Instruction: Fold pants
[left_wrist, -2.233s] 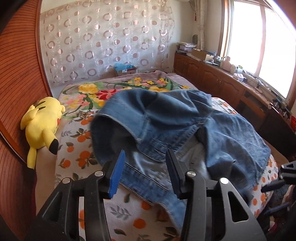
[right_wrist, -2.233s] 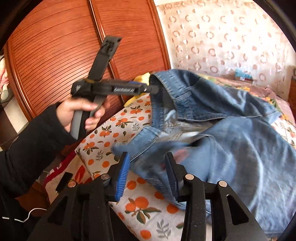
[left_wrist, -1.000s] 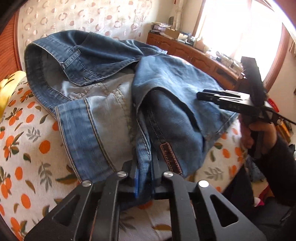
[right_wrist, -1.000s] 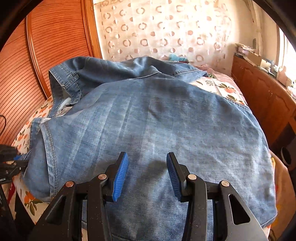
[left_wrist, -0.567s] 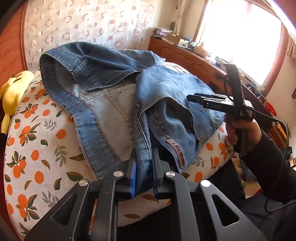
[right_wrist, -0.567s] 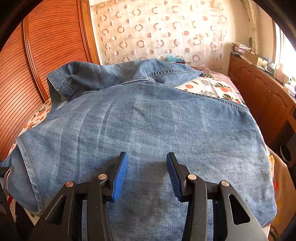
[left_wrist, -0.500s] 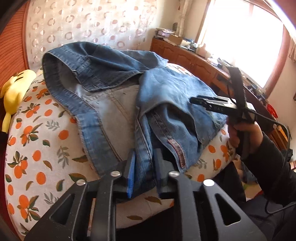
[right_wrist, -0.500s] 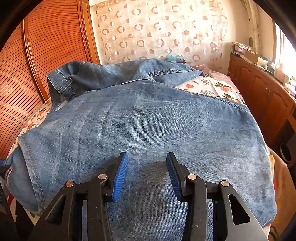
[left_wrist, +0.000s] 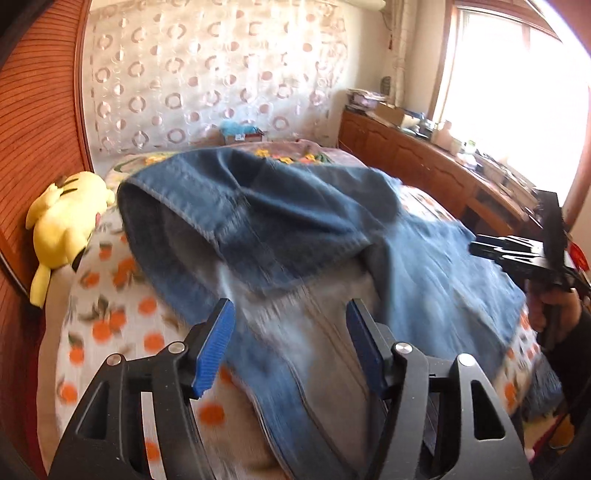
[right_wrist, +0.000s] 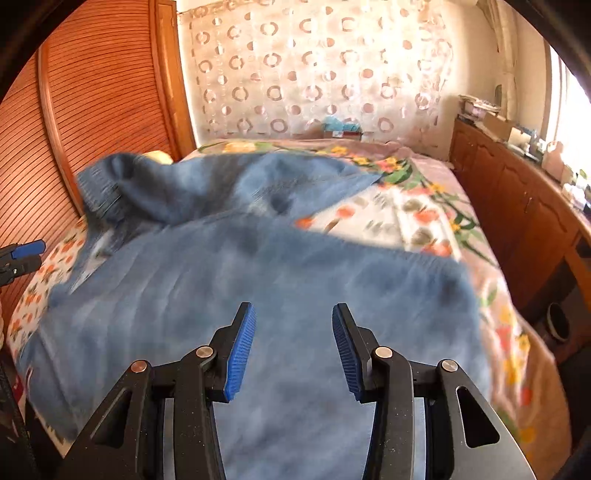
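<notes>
Denim fills most of both wrist views: blue jeans (left_wrist: 303, 236) lie spread and partly doubled over across the near end of a bed with an orange-fruit-print sheet (left_wrist: 110, 325). Their paler inside faces up at the near edge, and darker folds are heaped toward the middle of the bed. The left gripper (left_wrist: 290, 347) hangs just above the near hem. Its blue-padded jaws have just been opening and now stand wide apart, pressing on no cloth. The right gripper (right_wrist: 291, 347) hovers over the broad smooth panel of the jeans (right_wrist: 258, 295), jaws parted and empty.

Bare sheet shows along the bed's left edge, where a yellow plush toy (left_wrist: 62, 221) lies against the ribbed wooden wall (left_wrist: 33, 129). The far end of the bed, covered with floral print (right_wrist: 424, 199), is open. A wooden cabinet (right_wrist: 517, 192) runs close along the right edge.

Motion blur smears the near denim, so seams and waistband are hard to make out. The person's right hand (left_wrist: 554, 310) is cut off at the frame's edge.
</notes>
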